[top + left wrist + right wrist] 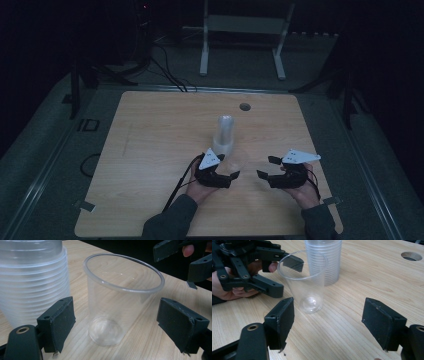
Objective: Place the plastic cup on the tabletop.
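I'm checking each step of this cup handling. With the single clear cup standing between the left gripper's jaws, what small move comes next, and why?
Probably draw the left gripper back from the single clear cup. Its jaws stand wide, pads clear of the cup's walls, and the cup stands upright on the table beside the stack of cups. That looks like a finished placement. The right gripper is open too.

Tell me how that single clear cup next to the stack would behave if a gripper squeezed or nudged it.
The single cup looks thin-walled and see-through, so it would probably flex or buckle under a firm squeeze. It stands upright and empty on the table, likely very light, so a nudge could slide or tip it. Its smooth plastic may slip between pads.
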`<move>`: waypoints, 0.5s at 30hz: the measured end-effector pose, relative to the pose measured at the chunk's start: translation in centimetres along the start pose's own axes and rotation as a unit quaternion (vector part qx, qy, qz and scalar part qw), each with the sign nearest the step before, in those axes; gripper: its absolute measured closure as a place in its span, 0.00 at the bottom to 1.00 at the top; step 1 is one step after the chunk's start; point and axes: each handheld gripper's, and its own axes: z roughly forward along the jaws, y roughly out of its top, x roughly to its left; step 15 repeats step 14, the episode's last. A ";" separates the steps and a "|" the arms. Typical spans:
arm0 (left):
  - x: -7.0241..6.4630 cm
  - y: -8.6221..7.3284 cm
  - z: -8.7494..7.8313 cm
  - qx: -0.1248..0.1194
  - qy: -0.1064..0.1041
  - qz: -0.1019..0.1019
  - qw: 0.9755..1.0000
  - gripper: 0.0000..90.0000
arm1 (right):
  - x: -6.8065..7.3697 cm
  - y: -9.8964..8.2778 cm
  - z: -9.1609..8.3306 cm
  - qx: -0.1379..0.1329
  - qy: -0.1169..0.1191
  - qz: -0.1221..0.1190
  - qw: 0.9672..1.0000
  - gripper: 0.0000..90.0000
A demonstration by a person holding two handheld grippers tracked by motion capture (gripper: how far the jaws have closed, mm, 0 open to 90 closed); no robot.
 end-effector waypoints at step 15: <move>0.4 -0.8 -1.8 -0.020 0.004 -0.021 1.000 0.17 | -0.2 -0.1 -0.1 0.000 -0.003 0.003 1.000 0.29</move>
